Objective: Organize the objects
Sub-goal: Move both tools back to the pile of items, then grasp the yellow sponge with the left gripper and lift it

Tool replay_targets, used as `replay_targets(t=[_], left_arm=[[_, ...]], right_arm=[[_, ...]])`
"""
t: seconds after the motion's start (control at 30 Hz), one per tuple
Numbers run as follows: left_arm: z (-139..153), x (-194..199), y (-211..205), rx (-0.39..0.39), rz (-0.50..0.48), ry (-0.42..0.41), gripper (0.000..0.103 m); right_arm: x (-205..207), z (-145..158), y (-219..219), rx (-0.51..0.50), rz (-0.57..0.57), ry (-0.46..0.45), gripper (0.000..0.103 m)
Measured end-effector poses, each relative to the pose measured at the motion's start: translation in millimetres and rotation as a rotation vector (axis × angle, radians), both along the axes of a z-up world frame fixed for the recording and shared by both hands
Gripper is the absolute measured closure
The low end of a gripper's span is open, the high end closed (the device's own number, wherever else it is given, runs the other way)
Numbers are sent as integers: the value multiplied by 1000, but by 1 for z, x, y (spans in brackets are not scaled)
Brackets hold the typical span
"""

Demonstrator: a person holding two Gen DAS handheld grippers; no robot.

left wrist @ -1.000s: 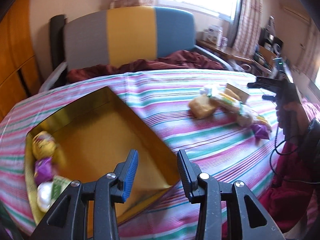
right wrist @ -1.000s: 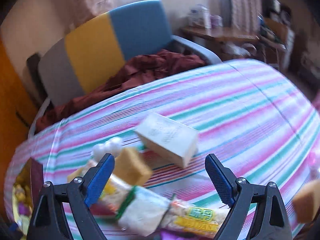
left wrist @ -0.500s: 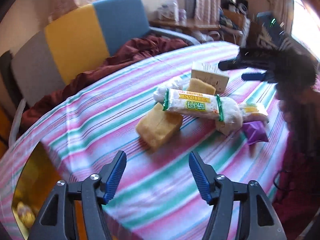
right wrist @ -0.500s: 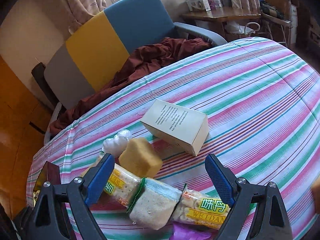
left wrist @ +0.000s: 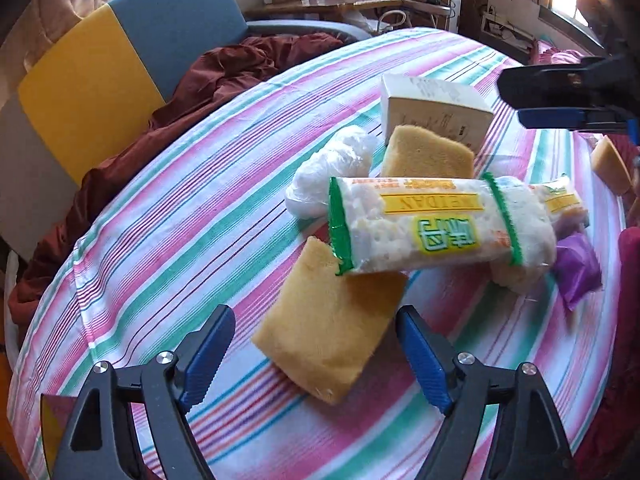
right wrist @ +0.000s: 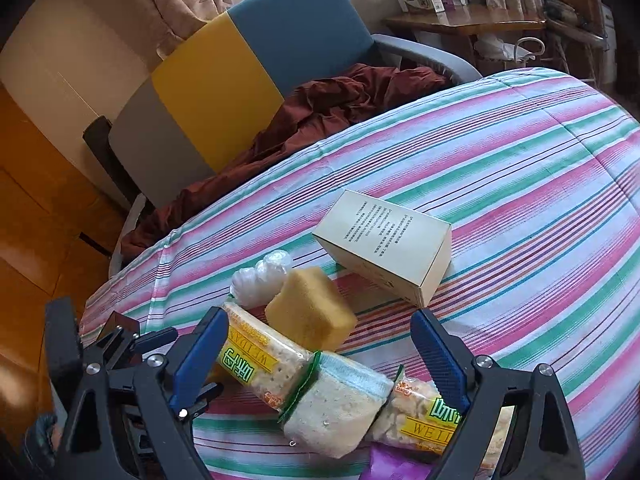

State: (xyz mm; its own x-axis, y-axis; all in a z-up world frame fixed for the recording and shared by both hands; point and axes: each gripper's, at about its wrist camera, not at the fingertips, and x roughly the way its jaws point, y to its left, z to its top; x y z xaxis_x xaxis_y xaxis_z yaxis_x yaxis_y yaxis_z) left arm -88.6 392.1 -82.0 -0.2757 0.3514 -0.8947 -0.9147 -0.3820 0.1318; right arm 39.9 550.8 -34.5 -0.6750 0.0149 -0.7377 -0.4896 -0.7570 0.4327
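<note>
The left hand-held gripper (left wrist: pixel 312 354) hovers with its blue fingers spread apart on either side of a yellow sponge (left wrist: pixel 328 332) that lies flat on the striped table (left wrist: pixel 168 248), its far end tucked under a green-edged cracker packet (left wrist: pixel 436 228). Behind the packet sit a crumpled white bag (left wrist: pixel 332 168), a second sponge (left wrist: pixel 426 154) and a cream box (left wrist: pixel 434 108); a purple wrapper (left wrist: pixel 576 268) lies just beside the packet's right end. The right hand-held gripper (right wrist: pixel 320 354) is also parted, empty, above the packets (right wrist: pixel 336 404). A gold corner (left wrist: pixel 50 424), perhaps a tin, shows at the left edge.
</note>
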Motion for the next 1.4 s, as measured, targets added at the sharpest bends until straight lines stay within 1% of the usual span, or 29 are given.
replay_targets(t=[0.07,0.1,0.13,0.17,0.2,0.3,0.33,0.47,0.6,0.67,0.73,0.83,0.9,0.97,1.03,1.07,1.13,1.4], left_arm=[[-4,-4,4,-16,-6,-40,19],[-4,-4,5,-21,-4,-51,21],[-5,-5,5,-23,-4,-60,24],[-5,-4,5,-20,-10,-78,33],[-5,-1,5,-16,-13,-83,36],[-2,9,3,-15,-13,-46,44],[0,10,0,-10,-3,-48,45],[11,22,-22,43,77,-108,45],[24,53,-57,114,105,-144,45],[24,70,-68,129,107,-143,45],[20,91,-83,135,103,-124,45],[15,116,-95,152,68,-108,46],[9,131,-104,155,53,-108,46],[0,142,-107,139,32,-88,46],[-2,141,-110,159,34,-73,46],[-3,138,-110,166,42,-84,46],[-4,133,-111,185,57,-114,46],[-5,135,-118,225,56,-138,46]], right_arm=[[-2,-1,-1,3,7,-6,10],[-3,-2,-2,4,12,-9,10],[-5,-3,-2,6,15,-14,10],[-6,-4,-2,10,17,-19,10],[-7,-5,-3,14,19,-24,10],[-11,-5,-6,34,34,-26,10],[-11,-5,-7,42,39,-26,10],[-15,-4,-14,73,73,-24,10],[-22,-1,-30,133,138,-17,10],[-27,-1,-40,163,184,-18,10],[-31,-4,-50,188,232,-33,10],[-37,-14,-64,203,296,-69,10],[-39,-18,-75,223,354,-79,10],[-41,-19,-89,259,416,-84,10],[-42,-20,-99,306,453,-95,10],[-42,-21,-103,318,466,-103,10],[-46,-26,-106,324,483,-123,10],[-67,-49,-115,327,551,-203,10]])
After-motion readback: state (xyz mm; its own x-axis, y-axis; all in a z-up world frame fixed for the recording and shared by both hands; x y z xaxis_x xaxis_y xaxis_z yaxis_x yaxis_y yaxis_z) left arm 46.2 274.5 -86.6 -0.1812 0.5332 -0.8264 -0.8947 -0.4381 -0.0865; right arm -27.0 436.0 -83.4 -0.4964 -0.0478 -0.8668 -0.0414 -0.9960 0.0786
